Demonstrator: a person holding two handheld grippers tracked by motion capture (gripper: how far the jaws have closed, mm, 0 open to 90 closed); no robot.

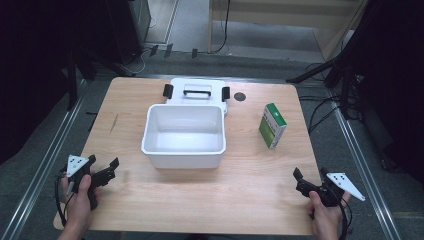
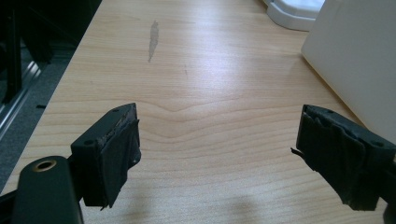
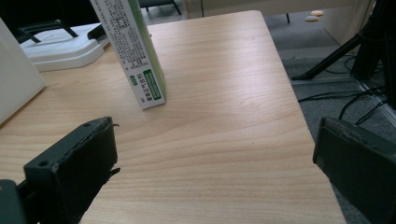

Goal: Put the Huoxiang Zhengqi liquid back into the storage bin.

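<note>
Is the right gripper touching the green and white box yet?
Apart. The right gripper view shows the box standing beyond the open right gripper, bare table between.

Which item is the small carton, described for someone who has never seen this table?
Start at the open white plastic bin in the middle of the light wooden table. To its right, apart from it, stands the green and white cardboard carton. It is the sole coloured, printed thing, upright near the table's right edge.

Smooth wood-grain table (image 1: 200, 200), glossy plastic tub (image 1: 183, 159)
</note>
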